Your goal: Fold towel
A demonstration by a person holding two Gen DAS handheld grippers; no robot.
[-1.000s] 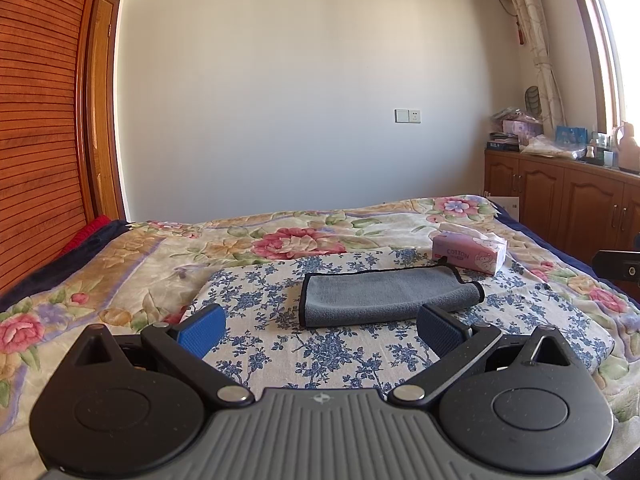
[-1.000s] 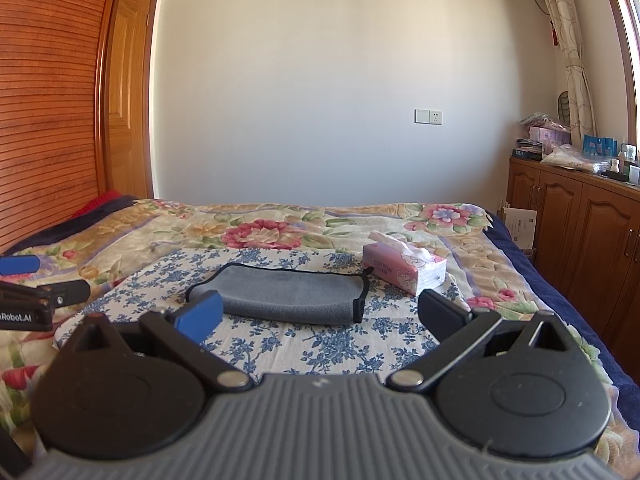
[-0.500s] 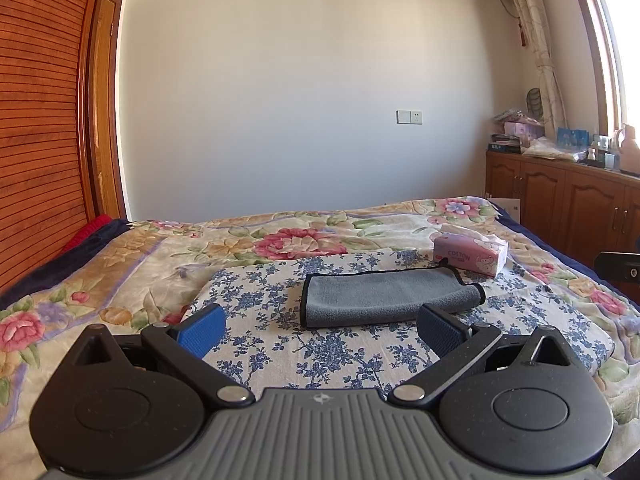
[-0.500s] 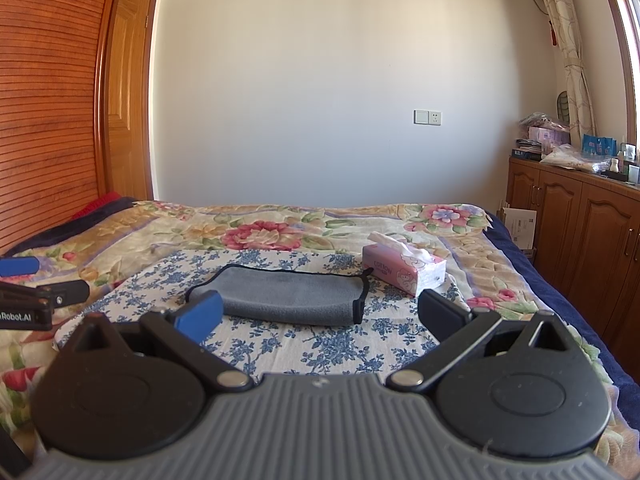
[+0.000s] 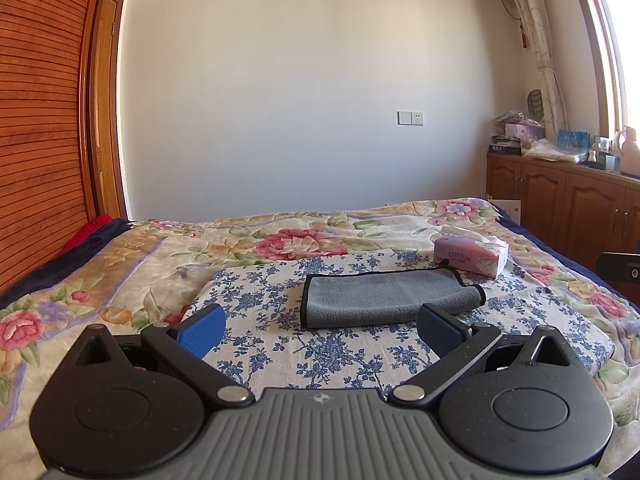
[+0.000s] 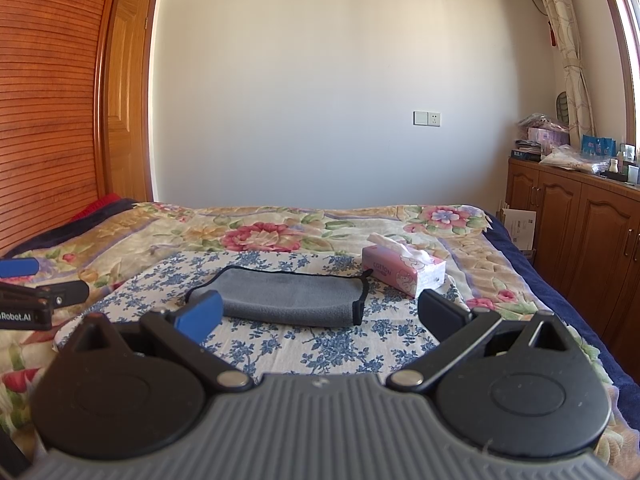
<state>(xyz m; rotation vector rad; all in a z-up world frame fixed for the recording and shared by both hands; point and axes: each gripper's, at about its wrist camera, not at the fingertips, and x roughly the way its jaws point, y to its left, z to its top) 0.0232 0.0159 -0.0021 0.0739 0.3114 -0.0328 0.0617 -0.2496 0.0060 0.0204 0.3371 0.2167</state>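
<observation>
A grey towel [image 5: 384, 296] with a dark hem lies folded into a long band on a blue-flowered cloth [image 5: 256, 300] spread over the bed. The right wrist view shows the same towel [image 6: 288, 298] from the other side. My left gripper [image 5: 320, 330] hovers open just short of the towel's near edge, nothing between its fingers. My right gripper [image 6: 320, 316] is also open and empty, a little back from the towel. The left gripper's fingers [image 6: 44, 292] show at the left edge of the right wrist view.
A pink tissue box [image 5: 472, 256] stands just beyond the towel's right end, also in the right wrist view [image 6: 404, 274]. Wooden cabinets [image 6: 580, 236] with clutter on top line the right wall. A slatted wooden wardrobe [image 5: 36, 140] stands on the left.
Both grippers have stayed open and nearly still; the views drifted only slightly. The towel has not moved.
</observation>
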